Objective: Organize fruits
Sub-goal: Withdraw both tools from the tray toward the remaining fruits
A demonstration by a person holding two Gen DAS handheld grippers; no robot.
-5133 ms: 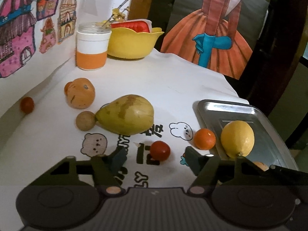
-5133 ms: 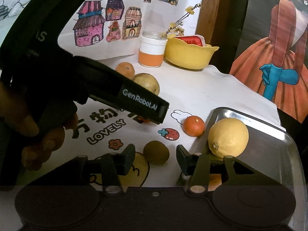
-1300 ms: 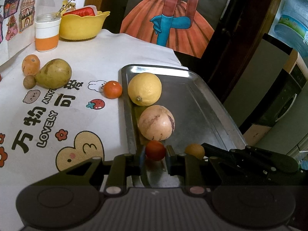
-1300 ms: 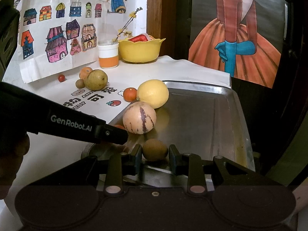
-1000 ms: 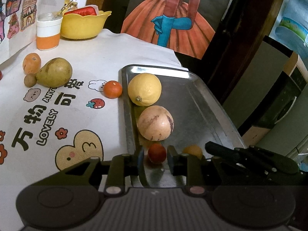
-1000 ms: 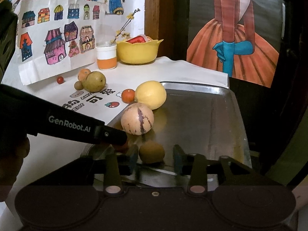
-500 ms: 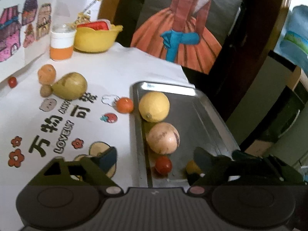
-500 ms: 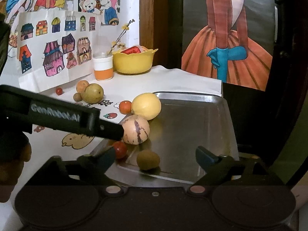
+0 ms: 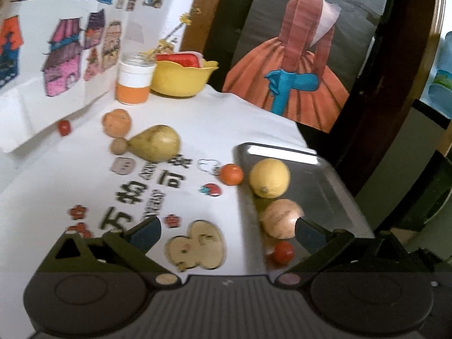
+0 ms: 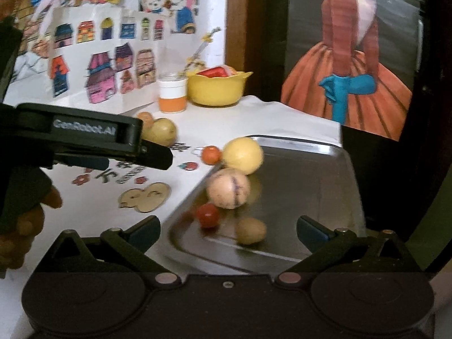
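Both views are smeared by motion blur. In the right wrist view the left gripper [image 10: 158, 158] hides part of the pear [image 10: 163, 131] and most of the orange [image 10: 145, 118]. The tray [image 9: 333, 186]'s near corner sits behind a finger [image 9: 310, 236] in the left view, and the desk lettering [image 9: 141, 195] is unreadable.

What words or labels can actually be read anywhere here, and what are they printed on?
"GenRobot.AI": white lettering on the black side of the left claw, seen in the right wrist view.
"万物可爱": large dark characters on the white tablecloth, motion-blurred; the last one is partly hidden by the pear.
Slanted smaller lettering beside those characters: too blurred to read.
Paper houses sheet on the wall: drawings only, no legible text.
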